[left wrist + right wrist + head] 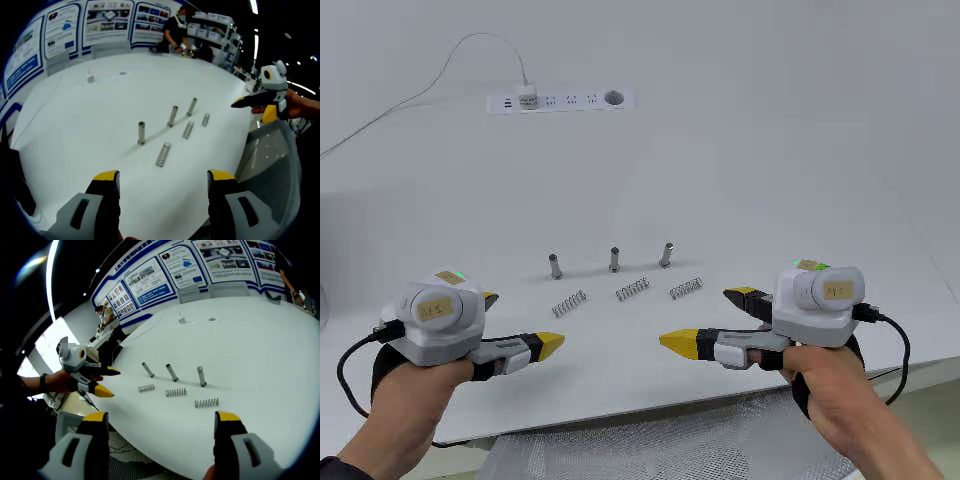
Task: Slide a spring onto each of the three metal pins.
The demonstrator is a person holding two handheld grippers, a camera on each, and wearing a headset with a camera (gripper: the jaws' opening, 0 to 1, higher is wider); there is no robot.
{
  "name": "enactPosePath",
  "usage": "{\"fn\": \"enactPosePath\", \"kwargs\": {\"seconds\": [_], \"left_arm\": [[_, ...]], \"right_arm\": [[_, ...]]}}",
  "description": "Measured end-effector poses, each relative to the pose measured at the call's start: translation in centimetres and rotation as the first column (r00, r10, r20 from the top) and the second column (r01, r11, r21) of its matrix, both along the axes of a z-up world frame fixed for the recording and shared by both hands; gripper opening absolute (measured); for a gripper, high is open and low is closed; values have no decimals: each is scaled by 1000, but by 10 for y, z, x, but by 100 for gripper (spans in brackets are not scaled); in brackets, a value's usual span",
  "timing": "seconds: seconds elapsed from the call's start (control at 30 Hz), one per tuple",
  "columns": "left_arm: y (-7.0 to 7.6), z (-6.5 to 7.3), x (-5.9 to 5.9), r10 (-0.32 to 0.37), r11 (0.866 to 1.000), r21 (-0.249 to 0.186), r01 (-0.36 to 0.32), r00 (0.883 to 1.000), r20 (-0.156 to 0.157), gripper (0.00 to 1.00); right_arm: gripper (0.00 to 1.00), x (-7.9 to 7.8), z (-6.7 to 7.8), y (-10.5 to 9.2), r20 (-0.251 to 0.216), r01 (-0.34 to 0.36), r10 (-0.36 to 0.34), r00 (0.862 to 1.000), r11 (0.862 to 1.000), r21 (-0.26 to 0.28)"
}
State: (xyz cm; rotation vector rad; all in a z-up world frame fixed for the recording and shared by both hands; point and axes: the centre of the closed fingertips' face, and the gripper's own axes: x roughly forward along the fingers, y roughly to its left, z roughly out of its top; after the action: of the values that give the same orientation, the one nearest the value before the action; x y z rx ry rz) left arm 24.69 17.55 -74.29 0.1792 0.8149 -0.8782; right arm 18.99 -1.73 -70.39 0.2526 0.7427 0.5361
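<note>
Springs [633, 289] lay loose in a row on the white surface [770, 200], each just in front of one of the upright metal pins [614, 259], none threaded yet. My left claw [525, 320] and right claw [698, 318] hung wide and empty near the edge. The coils looked light, squashy and prone to rolling, so I'd pinch one gently mid-coil.

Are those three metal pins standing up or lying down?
Upright: three short metal pins stand on end; coiled metal springs lie flat nearby.
</note>
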Motion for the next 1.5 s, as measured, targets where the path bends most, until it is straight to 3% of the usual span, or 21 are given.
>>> {"fn": "enactPosePath", "kwargs": {"seconds": [0.3,0.63,1.13,1.5], "left_arm": [[3,-2,0,23,1000,-9,-23,1000,-11,70],[5,-7,-1,-12,1000,25,13,1000,-19,67],[-12,-13,-4,-42,999,24,43,998,-40,60],[-23,-26,14,-37,999,26,38,999,-40,48]], "right_arm": [[88,-4,-1,2,-3,-6,6,1000,1000,-8],[88,-12,-5,3,-15,-30,29,999,999,-45],[88,-18,-8,2,-24,-37,36,999,998,-55],[87,-18,-9,6,-29,-43,42,999,998,-46]]}}
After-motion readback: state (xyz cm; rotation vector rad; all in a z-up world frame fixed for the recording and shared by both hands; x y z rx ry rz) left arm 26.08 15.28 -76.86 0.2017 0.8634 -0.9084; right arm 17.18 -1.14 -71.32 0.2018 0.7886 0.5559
